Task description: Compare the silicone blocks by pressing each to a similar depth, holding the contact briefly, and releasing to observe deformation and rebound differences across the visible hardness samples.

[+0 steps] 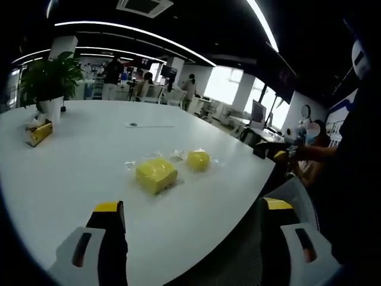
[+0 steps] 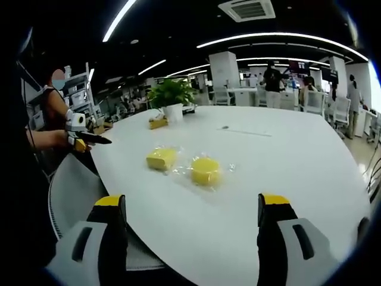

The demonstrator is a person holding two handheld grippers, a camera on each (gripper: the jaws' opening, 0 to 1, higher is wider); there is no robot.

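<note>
A large white bench (image 1: 71, 155) with a rounded edge is seen in an open office. Two yellow silicone samples lie on it, near the curved edge closest to the grippers, each resting on a piece of clear wrapping.

In the left gripper view, the square yellow block (image 1: 156, 174) lies nearer the camera and the round yellow block (image 1: 198, 160) lies just beyond it to the right, the two close together but apart. The left gripper (image 1: 193, 214) is held above the bench edge, its yellow-tipped jaws spread wide with nothing between them; it is well short of both blocks. A potted plant (image 1: 50, 77) and a small yellow box (image 1: 38, 132) stand at the far left edge of the bench. The other gripper (image 1: 274, 152) is seen at the right, beyond the bench edge, held by a person's hand.

In the right gripper view, the square yellow block (image 2: 161, 158) is seen to the left and the round yellow block (image 2: 205, 170) to the right. The right gripper (image 2: 193, 208) is likewise released, jaws wide apart and empty, hovering over the near edge of the bench, clear of the blocks. The left gripper (image 2: 80, 138) is seen at the left, off the bench corner. People are seen standing at desks in the background.
</note>
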